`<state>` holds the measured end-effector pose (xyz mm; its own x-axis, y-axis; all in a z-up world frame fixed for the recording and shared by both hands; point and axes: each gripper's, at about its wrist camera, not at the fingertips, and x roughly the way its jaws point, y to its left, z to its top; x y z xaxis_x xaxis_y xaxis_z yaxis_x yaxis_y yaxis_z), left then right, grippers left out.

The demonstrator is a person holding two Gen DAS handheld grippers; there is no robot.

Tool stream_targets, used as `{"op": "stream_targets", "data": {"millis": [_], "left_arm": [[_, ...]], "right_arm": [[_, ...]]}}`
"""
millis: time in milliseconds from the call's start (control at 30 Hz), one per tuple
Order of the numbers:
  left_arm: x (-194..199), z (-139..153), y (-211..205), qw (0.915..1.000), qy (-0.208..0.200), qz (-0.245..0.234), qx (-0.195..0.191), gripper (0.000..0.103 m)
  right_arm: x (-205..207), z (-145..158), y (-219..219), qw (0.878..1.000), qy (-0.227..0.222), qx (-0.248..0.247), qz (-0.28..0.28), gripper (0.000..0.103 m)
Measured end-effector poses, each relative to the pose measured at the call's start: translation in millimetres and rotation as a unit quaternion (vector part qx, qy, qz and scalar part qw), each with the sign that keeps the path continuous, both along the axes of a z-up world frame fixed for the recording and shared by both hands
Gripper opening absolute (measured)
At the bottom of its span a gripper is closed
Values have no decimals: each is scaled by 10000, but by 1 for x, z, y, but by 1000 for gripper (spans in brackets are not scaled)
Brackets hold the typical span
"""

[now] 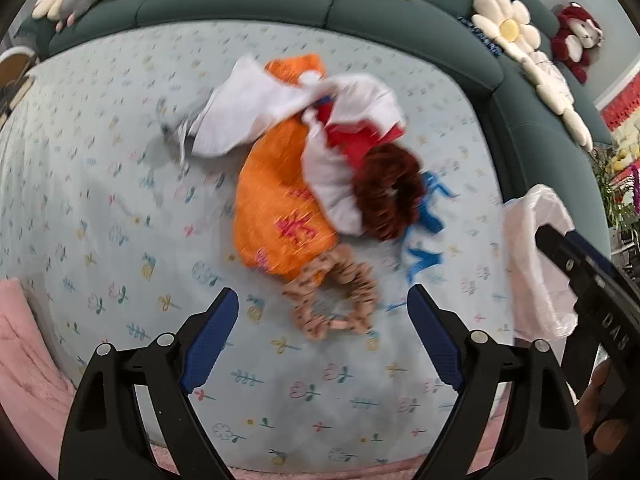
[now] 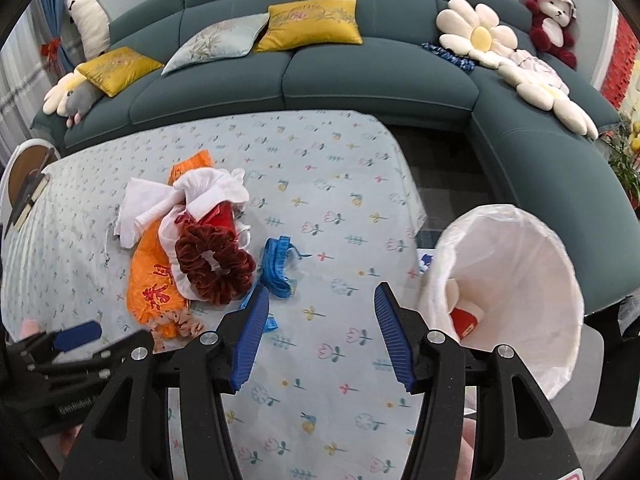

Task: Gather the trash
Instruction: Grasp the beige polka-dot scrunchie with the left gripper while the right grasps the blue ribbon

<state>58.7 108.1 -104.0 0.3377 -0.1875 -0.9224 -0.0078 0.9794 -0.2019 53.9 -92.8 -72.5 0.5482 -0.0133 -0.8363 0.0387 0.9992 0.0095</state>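
Trash pile [image 2: 192, 248] orange, white, red, crumpled on tablecloth [image 2: 340, 184], both grippers' fingers [image 1: 208, 340] released, empty.

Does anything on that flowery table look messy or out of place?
Yes: a jumbled heap on the tablecloth: orange bag, crumpled white cloths, dark red scrunchie, tangled blue ribbon. The lined bin beside it is nearly empty.

I count two scrunchies, one maroon [image 2: 216, 264] and one spotted tan [image 2: 176, 326]. One orange bag [image 2: 152, 280], one blue tape [image 2: 276, 264], one lined bin [image 2: 520, 280]. On the sofa [image 2: 360, 76]: three cushions, two of them yellow [image 2: 312, 26].
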Motion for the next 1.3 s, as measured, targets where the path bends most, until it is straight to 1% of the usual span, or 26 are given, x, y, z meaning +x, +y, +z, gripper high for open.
{"op": "stream_targets", "data": {"millis": [167, 367, 433, 467, 633, 667, 700, 733, 767, 833, 867, 900, 933, 1000, 1033, 1067, 1167, 1300], "left_arm": [[1, -24, 12, 9994, 315, 142, -60, 81], [6, -41, 16, 9984, 522, 181, -141, 78], [7, -46, 17, 9980, 586, 163, -178, 72], [8, -48, 17, 9977, 626, 149, -199, 72], [11, -57, 15, 9966, 761, 62, -300, 57], [11, -58, 14, 9967, 755, 53, -282, 56], [12, -57, 13, 9969, 741, 50, -270, 52], [12, -57, 12, 9970, 730, 29, -268, 47], [13, -58, 13, 9970, 734, 20, -258, 44], [16, -58, 12, 9969, 739, 17, -278, 28], [17, -59, 12, 9967, 759, 16, -293, 26], [18, -59, 12, 9965, 779, 22, -309, 21], [19, -60, 13, 9962, 802, 26, -342, 16], [19, -61, 14, 9959, 827, 30, -374, 11], [18, -61, 15, 9959, 821, 22, -386, 9], [17, -60, 15, 9959, 818, 14, -388, 9], [14, -56, 12, 9963, 771, -17, -380, 7], [11, -43, -2, 9973, 623, -138, -356, 6]], "right_arm": [[15, -21, 13, 9997, 190, -39, 144, 53], [31, -50, 30, 9983, 468, -79, 331, 53], [37, -60, 35, 9976, 567, -111, 388, 53], [40, -65, 38, 9972, 609, -125, 420, 53], [54, -82, 45, 9959, 733, -206, 488, 53], [58, -86, 45, 9956, 775, -203, 484, 53], [61, -88, 45, 9954, 801, -185, 490, 53], [63, -90, 44, 9953, 814, -172, 493, 53], [65, -91, 45, 9952, 832, -171, 495, 53], [70, -96, 46, 9947, 879, -202, 494, 53], [72, -98, 46, 9946, 896, -203, 490, 53], [74, -101, 45, 9942, 945, -194, 484, 53], [75, -104, 44, 9941, 961, -128, 479, 50], [74, -104, 41, 9944, 933, -42, 484, 42], [74, -103, 42, 9943, 937, -47, 513, 29], [72, -102, 42, 9938, 961, -37, 550, 18], [66, -96, 39, 9936, 987, -11, 540, 13], [53, -82, 29, 9954, 856, 126, 404, 11]]}}
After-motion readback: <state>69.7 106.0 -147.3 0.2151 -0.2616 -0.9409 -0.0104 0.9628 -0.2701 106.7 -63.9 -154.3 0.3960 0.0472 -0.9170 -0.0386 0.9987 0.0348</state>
